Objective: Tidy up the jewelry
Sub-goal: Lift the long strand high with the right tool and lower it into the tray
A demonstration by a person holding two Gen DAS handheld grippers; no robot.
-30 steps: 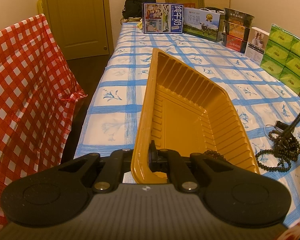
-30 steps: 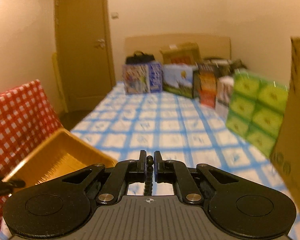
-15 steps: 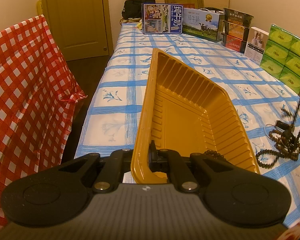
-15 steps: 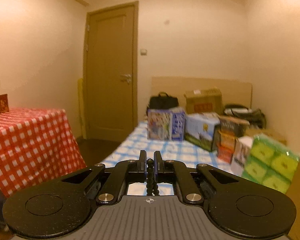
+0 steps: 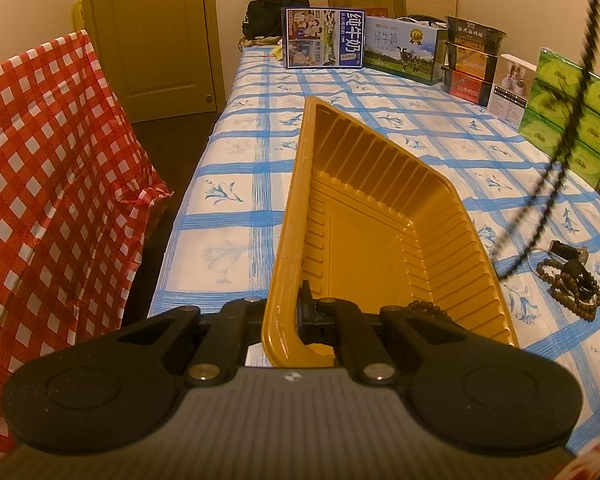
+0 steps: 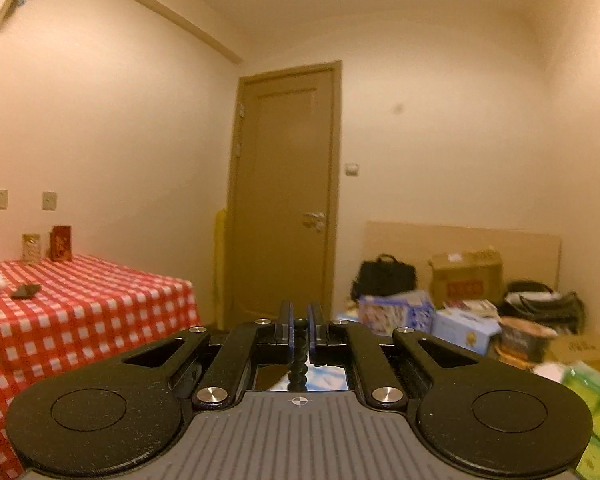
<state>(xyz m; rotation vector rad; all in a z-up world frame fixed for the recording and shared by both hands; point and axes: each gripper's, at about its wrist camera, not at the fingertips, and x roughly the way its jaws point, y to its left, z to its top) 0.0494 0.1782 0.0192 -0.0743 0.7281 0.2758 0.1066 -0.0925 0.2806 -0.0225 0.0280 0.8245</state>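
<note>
**Bead strand aloft, tray gripped**

Left gripper (image 5: 300,304) jaws clamped on yellow tray (image 5: 364,216) wall, tray tilted over the bed (image 5: 244,152). Right gripper (image 6: 299,322) jaws clamped on black bead strand (image 6: 299,356), hanging over bed's right edge above beaded bracelets (image 5: 572,284).

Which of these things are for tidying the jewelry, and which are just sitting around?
For the job:
- yellow tray, clamped by the left gripper
- black bead string, pinched in the right gripper, hanging over the bed
- brown bead necklace on the bedspread

Just lying about:
- milk cartons
- green tissue packs
- black bag
- red checked cloth
</note>
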